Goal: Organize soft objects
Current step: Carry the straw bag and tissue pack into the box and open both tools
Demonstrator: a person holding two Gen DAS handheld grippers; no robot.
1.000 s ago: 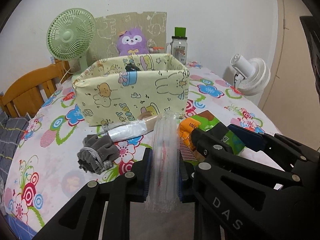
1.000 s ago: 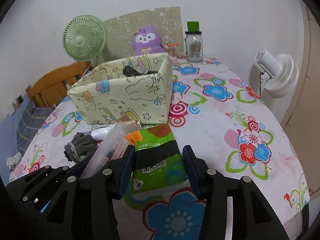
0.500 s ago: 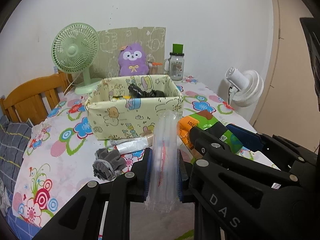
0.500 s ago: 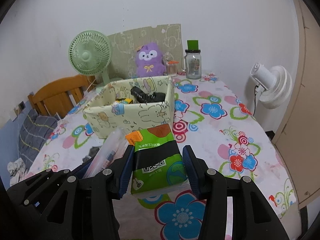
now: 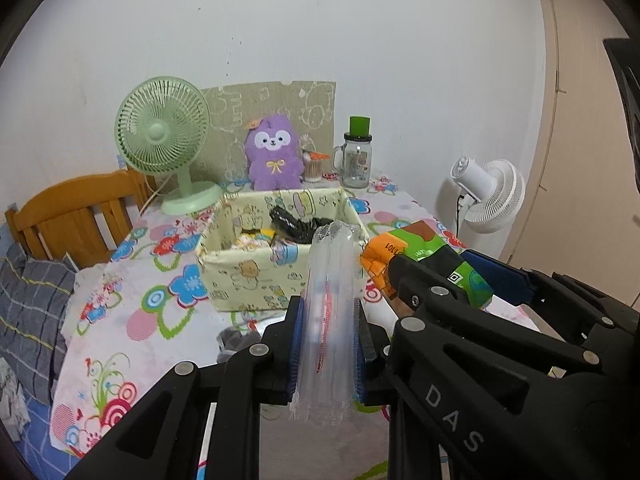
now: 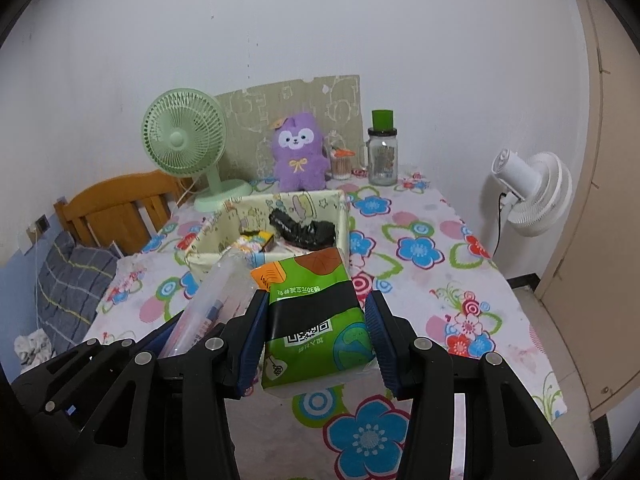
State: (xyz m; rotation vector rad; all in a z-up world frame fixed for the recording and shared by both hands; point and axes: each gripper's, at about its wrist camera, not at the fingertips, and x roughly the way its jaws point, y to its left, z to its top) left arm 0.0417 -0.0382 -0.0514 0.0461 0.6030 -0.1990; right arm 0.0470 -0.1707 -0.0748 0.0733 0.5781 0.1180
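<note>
Both grippers hang above the floral table, carrying loads toward the yellow fabric bin (image 6: pixel 344 216): the left gripper (image 5: pixel 328 344) is clamped on a clear air-cushion pack (image 5: pixel 330 312), the right gripper (image 6: pixel 316 332) on a green tissue pack (image 6: pixel 316 312). A grey item, seemingly a scrunchie (image 5: pixel 236 340), lies beside the bin.

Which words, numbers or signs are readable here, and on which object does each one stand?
"DAS": on the right gripper arm, seen from the left wrist view.
QR code, with blurred Chinese print: on the green tissue pack.
Orange corner digits: unreadable.
Glass jar label: too small.
Air-cushion pack: red print, blurred.
</note>
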